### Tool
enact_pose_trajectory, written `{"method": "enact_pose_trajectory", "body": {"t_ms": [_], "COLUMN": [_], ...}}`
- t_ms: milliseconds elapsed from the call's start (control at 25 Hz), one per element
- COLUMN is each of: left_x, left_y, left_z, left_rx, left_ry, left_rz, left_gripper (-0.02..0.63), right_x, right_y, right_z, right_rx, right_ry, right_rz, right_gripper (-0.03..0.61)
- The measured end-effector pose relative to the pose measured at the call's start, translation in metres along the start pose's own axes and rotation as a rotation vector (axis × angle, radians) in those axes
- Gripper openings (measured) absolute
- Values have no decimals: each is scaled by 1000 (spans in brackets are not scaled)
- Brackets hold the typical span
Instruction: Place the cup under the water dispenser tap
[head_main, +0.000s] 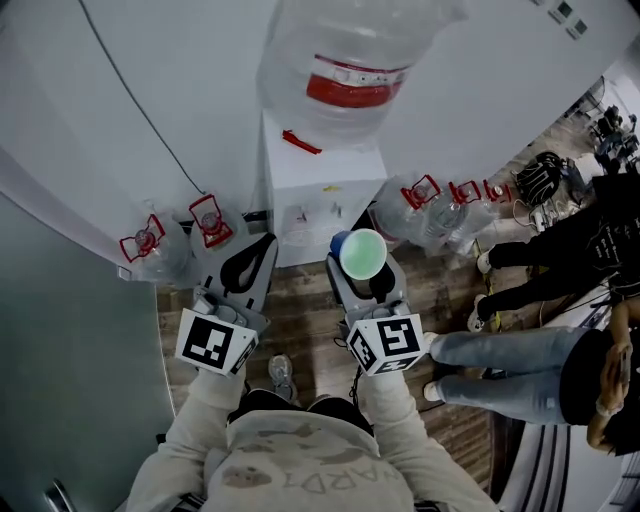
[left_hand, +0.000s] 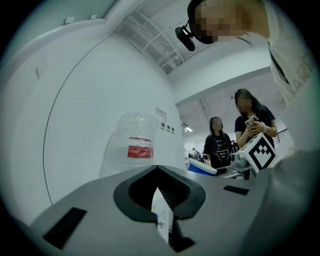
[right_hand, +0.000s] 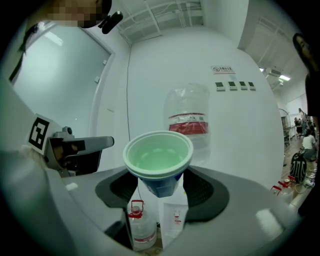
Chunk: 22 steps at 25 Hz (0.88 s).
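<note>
A cup (head_main: 362, 252), blue outside and pale green inside, stands upright between the jaws of my right gripper (head_main: 364, 268), which is shut on its blue lower body (right_hand: 161, 183). The cup's rim (right_hand: 157, 152) fills the middle of the right gripper view. Just ahead of it stands the white water dispenser (head_main: 320, 190), with a clear bottle (head_main: 345, 60) bearing a red label upside down on top. The dispenser's front (right_hand: 176, 220) shows between the right jaws. My left gripper (head_main: 262, 248) hovers beside the right one, level, its jaws shut (left_hand: 157, 169) with nothing in them.
Spare water bottles with red handles stand on the wooden floor left (head_main: 150, 250) and right (head_main: 425, 205) of the dispenser. Two people (head_main: 560, 250) stand at the right, close to my right arm. A white wall is behind, a grey panel (head_main: 70, 350) at my left.
</note>
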<state>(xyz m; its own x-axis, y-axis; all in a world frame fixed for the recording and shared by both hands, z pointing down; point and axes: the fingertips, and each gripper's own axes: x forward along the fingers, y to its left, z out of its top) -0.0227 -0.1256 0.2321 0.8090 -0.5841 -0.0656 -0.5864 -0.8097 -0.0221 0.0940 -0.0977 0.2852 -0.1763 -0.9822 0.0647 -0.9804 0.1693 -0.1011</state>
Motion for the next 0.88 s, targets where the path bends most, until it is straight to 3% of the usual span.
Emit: {"method": "enact_pose_trajectory", "body": {"t_ms": [400, 880], "left_x": [22, 39], "left_y": [22, 41], "left_z": [-35, -88], "left_rx": [-11, -85], "left_ry": [38, 71], "left_rz": [-11, 68], "left_gripper": [6, 6], "right_x": [49, 98], "right_y": [-13, -31], "right_z": [-41, -125], "right_rx": [1, -10], "right_ry": [48, 156], "right_rz": [15, 83], "right_gripper": [290, 290]}}
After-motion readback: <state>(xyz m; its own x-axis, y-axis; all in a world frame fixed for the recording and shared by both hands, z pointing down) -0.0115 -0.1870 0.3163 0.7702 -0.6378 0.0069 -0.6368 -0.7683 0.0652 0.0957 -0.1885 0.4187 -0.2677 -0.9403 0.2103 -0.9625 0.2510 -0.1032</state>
